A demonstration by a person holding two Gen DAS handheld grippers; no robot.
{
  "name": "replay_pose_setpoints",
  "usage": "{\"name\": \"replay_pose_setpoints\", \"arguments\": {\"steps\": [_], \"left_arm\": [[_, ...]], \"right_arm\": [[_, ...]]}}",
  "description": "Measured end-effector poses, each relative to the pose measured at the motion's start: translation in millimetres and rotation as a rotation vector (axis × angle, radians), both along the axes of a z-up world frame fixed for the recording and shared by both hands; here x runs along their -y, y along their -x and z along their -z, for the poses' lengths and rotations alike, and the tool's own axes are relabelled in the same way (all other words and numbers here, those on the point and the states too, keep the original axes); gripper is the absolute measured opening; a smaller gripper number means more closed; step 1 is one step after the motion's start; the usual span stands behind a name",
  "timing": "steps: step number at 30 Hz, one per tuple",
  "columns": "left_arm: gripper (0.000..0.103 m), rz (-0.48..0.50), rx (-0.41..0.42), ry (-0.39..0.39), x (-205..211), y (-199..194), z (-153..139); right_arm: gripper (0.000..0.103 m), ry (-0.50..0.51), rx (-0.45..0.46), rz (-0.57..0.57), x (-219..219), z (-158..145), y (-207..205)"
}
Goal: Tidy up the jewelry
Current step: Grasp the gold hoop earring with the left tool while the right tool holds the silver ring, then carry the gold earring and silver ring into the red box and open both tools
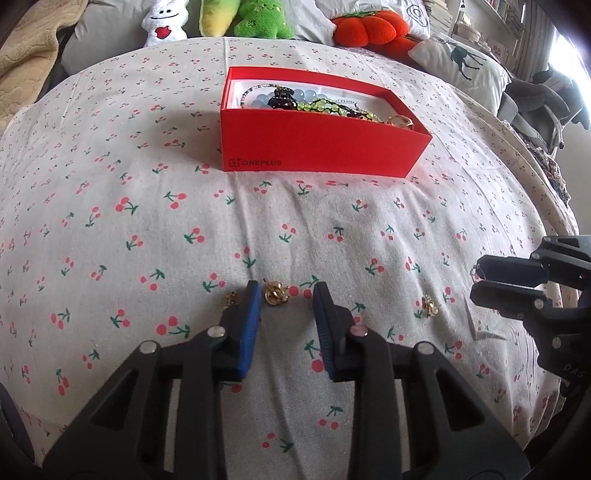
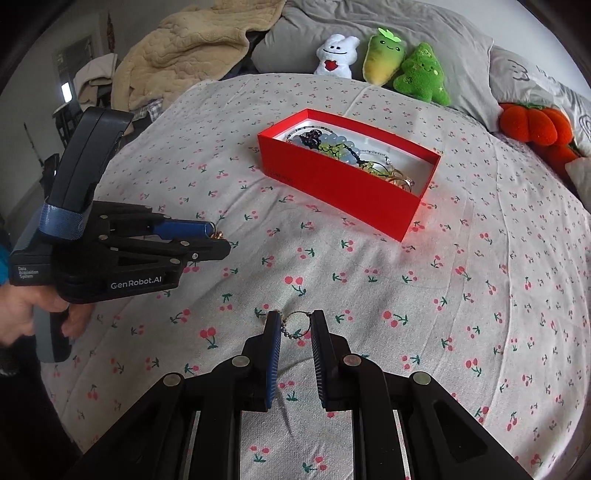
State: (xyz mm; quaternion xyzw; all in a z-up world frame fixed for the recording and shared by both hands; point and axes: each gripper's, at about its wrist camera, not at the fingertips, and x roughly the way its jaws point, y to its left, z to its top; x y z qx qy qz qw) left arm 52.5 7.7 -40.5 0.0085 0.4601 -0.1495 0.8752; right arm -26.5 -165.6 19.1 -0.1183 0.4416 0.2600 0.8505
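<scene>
A red box holding beads and bracelets stands on the cherry-print bedspread; it also shows in the right wrist view. My left gripper is open, low over the cover, with a gold earring between its fingertips. Another gold piece lies just left of it and a third to the right. My right gripper is open around a small ring on a bead chain. The right gripper also shows in the left wrist view.
Plush toys, an orange pumpkin cushion and grey pillows line the head of the bed. A beige blanket lies at the back left. The bed edge curves away at the right.
</scene>
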Motion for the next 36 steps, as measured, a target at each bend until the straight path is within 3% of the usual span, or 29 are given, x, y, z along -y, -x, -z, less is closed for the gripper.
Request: {"name": "replay_pose_setpoints", "arguments": {"steps": [4, 19, 36], "left_arm": [[0.016, -0.040, -0.001, -0.006, -2.7, -2.5, 0.3], [0.015, -0.045, -0.024, 0.018, -5.7, 3.3, -10.4], [0.015, -0.061, 0.018, 0.059, 2.6, -14.0, -65.7]], "right_arm": [[0.017, 0.002, -0.009, 0.026, 1.7, -2.8, -4.1], [0.017, -0.048, -0.009, 0.090, 11.8, -23.6, -12.1], [0.017, -0.150, 0.015, 0.201, 22.9, -60.4, -53.6]]}}
